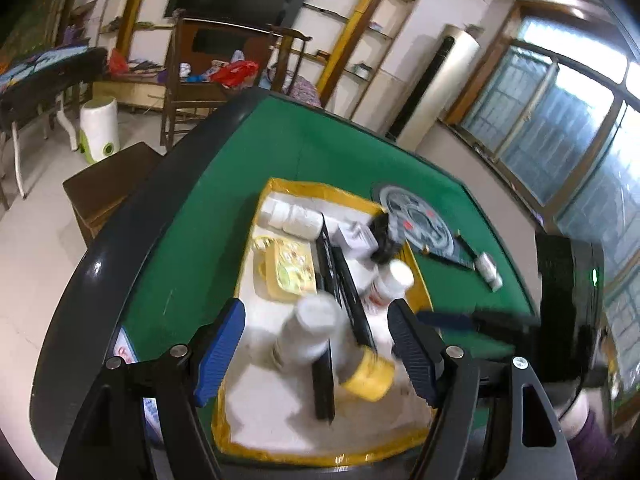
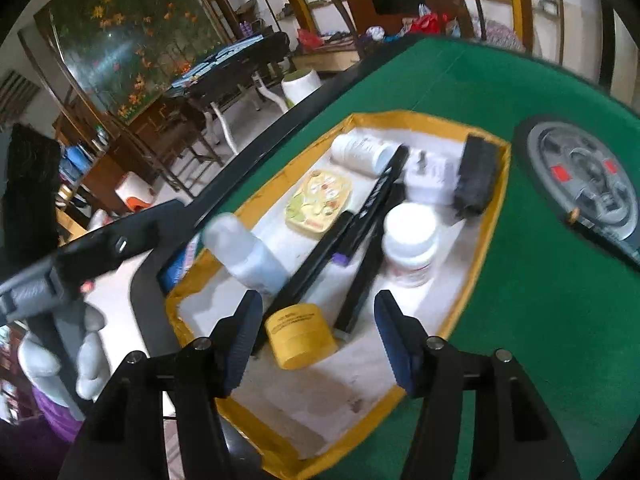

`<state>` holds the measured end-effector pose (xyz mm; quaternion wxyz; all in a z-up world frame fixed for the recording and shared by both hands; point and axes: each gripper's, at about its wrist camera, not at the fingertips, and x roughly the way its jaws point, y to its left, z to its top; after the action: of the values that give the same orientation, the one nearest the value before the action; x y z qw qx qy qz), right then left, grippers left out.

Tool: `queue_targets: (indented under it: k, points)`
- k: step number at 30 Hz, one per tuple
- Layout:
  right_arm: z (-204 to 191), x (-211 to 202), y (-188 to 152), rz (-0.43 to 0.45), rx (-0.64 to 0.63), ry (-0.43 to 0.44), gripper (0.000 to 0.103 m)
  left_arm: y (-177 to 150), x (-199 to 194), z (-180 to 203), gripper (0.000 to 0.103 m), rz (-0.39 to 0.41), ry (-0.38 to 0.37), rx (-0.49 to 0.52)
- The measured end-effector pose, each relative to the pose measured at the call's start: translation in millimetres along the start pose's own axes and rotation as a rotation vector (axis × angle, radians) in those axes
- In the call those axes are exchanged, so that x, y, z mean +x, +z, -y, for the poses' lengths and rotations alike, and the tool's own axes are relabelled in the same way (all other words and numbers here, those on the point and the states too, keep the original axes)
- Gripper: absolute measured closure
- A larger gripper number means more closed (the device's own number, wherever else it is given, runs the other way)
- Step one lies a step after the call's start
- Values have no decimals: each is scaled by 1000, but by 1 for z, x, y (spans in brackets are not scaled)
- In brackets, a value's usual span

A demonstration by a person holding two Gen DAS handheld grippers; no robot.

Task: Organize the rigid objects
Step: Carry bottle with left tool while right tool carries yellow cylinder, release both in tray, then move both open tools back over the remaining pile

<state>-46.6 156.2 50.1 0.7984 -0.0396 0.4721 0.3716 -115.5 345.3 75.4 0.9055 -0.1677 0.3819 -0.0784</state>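
Note:
A yellow-rimmed white tray (image 1: 308, 190) (image 2: 496, 216) sits on the green table and holds white bottles, a yellow tin, black sticks, a black block and a small white box. My left gripper (image 1: 316, 344) is open above the tray's near end, around a blurred white bottle (image 1: 310, 330); I cannot tell if it touches it. A yellow jar (image 1: 370, 378) lies just right of that bottle. My right gripper (image 2: 318, 338) is open, with the yellow jar (image 2: 300, 334) standing between its fingers, not squeezed. The white bottle (image 2: 244, 252) also shows in the right wrist view.
A round grey dial (image 1: 420, 216) (image 2: 584, 180) sits in the table's middle. A dark remote (image 1: 460, 254) and a small white bottle (image 1: 490, 270) lie on the felt right of the tray. The table's black rim (image 1: 120, 240) runs along the left.

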Motion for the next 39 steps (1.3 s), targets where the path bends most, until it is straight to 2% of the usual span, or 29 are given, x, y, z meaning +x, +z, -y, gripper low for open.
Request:
queue_targets:
  k: [4, 5, 6, 8, 12, 14, 16, 17, 18, 20, 23, 25, 27, 29, 31, 32, 33, 34, 37, 39]
  points:
    - [-6, 0, 2, 5, -68, -106, 45, -11, 1, 13, 26, -24, 34, 96]
    - [-8, 3, 4, 1, -82, -134, 45, -11, 4, 16, 29, -27, 49, 113]
    - [-9, 6, 7, -6, -93, -160, 45, -10, 7, 17, 38, -31, 62, 119]
    - [-6, 19, 17, -40, -108, -214, 45, 0, 23, 16, 43, -64, 76, 112]
    - [8, 43, 49, -66, -84, -282, 46, 28, 68, 4, 43, -113, 137, 41]
    - [18, 44, 65, -40, -54, -268, 46, 40, 78, 3, 44, -106, 146, 21]
    - [28, 28, 73, 5, -1, -223, 46, 45, 70, 7, 43, -84, 81, 6]
    - [31, 18, 74, 37, 10, -203, 46, 46, 64, 11, 39, -63, 55, 10]
    - [33, 5, 73, 79, 16, -187, 46, 47, 55, 15, 31, -29, 48, 17]
    - [36, -14, 71, 133, 21, -201, 45, 47, 41, 16, 26, 26, 60, 11]
    - [45, -44, 60, 210, 25, -238, 42, 44, 22, 21, 25, 66, 46, 0]
    - [58, -65, 51, 259, 35, -269, 36, 41, 13, 29, 24, 81, 33, 10]
    - [72, -88, 35, 326, 61, -317, 28, 38, 6, 37, 15, 90, 32, 26]
    - [90, -114, 16, 414, 99, -419, 17, 34, 2, 49, 7, 97, 24, 30]
    - [115, -135, -6, 500, 143, -534, 2, 29, 2, 63, 7, 93, -2, 33]
    - [129, -142, -15, 522, 169, -574, 1, 26, 3, 72, 7, 83, -19, 43]
    - [144, -148, -22, 519, 205, -605, 1, 23, 3, 81, 7, 77, -35, 54]
    - [172, -153, -29, 474, 277, -606, 1, 19, 4, 90, 7, 72, -50, 65]
    - [238, -164, -53, 400, 465, -500, 1, 4, 9, 119, 7, 51, -92, 107]
    - [267, -168, -68, 384, 539, -495, 1, -4, 15, 136, 7, 32, -118, 128]
